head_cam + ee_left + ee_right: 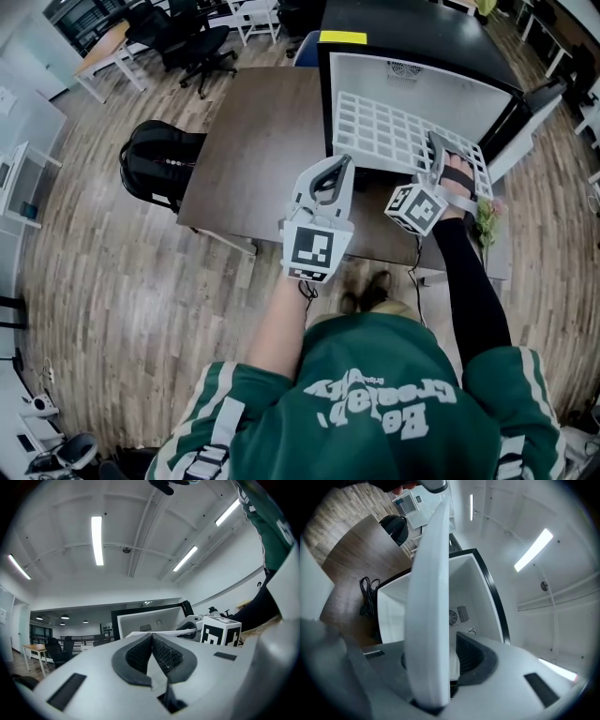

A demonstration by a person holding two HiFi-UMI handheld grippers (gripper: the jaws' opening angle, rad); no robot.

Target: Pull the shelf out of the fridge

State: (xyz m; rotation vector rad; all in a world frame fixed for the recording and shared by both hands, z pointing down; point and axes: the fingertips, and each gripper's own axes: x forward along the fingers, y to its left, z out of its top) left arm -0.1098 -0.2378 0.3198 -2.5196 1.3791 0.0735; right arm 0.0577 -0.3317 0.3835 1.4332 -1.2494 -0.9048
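The white grid shelf (403, 136) sticks out of the open black fridge (412, 37), tilted over the table's far end. My right gripper (438, 150) is shut on the shelf's front right edge. In the right gripper view the shelf (431, 597) runs edge-on between the jaws, with the dark pad (471, 656) against it and the white fridge interior (473, 592) behind. My left gripper (339, 167) hangs just left of the shelf's front edge, shut and empty. The left gripper view shows its pads meeting at the tips (151, 639), with the right gripper's marker cube (220, 632) beyond.
A brown table (253, 141) lies in front of the fridge. The fridge door (534, 122) stands open at the right. A black backpack (159, 159) sits on the floor to the left, and office chairs (197, 42) stand further back. Flowers (486, 220) lie near my right forearm.
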